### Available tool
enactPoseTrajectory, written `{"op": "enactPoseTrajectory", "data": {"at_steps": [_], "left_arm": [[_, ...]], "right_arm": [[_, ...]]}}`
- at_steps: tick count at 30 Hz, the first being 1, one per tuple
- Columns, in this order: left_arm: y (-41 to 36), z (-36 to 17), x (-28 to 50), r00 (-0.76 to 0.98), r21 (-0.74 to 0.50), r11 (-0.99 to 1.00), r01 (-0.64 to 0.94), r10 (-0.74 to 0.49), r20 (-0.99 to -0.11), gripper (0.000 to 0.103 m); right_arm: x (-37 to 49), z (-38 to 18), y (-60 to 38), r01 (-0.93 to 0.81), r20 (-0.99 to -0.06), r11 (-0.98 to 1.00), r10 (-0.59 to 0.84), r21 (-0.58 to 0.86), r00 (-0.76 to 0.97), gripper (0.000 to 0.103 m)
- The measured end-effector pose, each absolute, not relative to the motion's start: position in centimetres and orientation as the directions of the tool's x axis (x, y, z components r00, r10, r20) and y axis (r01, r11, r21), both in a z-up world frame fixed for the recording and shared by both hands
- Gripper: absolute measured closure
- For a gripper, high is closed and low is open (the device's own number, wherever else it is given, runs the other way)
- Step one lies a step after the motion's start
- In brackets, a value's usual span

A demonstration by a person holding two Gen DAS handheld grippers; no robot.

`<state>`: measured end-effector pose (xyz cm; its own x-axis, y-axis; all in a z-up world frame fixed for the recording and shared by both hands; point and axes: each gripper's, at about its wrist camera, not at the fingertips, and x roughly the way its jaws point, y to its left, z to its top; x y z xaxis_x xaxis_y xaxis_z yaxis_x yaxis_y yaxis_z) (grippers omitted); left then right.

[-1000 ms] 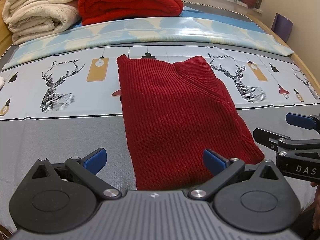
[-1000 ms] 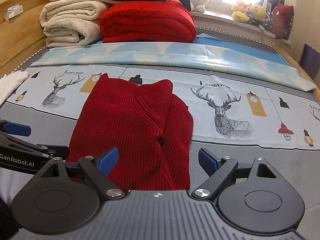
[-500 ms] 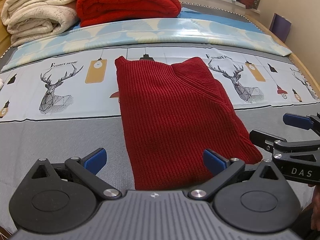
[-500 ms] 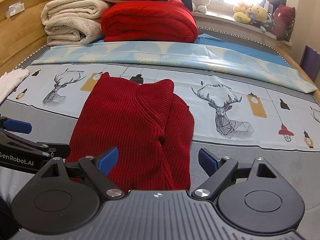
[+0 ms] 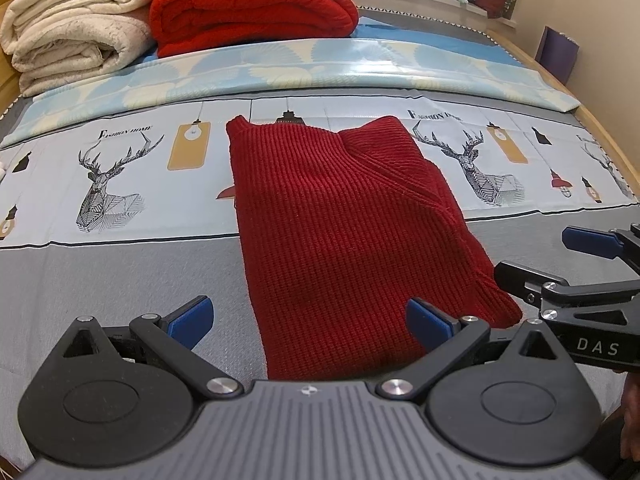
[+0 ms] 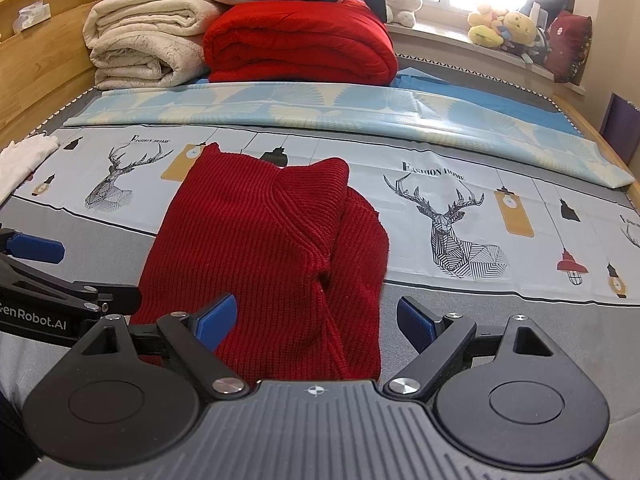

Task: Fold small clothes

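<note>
A dark red knit sweater point(image 5: 344, 232) lies on the bed, folded lengthwise into a long strip with a sleeve laid over its right side; it also shows in the right wrist view point(image 6: 260, 264). My left gripper point(image 5: 310, 318) is open and empty, held just above the sweater's near hem. My right gripper point(image 6: 316, 320) is open and empty over the same hem, a little to the right. Each gripper shows at the edge of the other's view: the right one point(image 5: 576, 264) and the left one point(image 6: 52, 276).
The deer-print bed sheet point(image 5: 112, 184) covers the bed. Folded cream blankets point(image 5: 76, 48) and a red blanket point(image 5: 252, 4) are stacked at the headboard. A white cloth point(image 6: 20, 160) lies far left. Plush toys point(image 6: 504, 28) sit on the windowsill. A wooden bed frame point(image 6: 40, 68) runs along the left.
Both grippers have drifted slightly back and lower toward the sweater's near hem. The sweater has not moved and both grippers stay open.
</note>
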<state>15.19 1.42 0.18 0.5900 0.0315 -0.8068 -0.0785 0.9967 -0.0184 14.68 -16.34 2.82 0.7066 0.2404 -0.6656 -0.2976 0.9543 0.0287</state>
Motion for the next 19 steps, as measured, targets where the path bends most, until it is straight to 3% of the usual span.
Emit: {"op": "enactPoseTrajectory", "data": {"at_steps": [19], "left_arm": [[1.47,0.28,15.2,0.595,-0.014,0.998,-0.058,0.023,-0.803,0.0]], "right_arm": [[14.75,2.6,-16.42,-0.309,-0.667,0.951,0.245,0.023,0.704,0.015]]}}
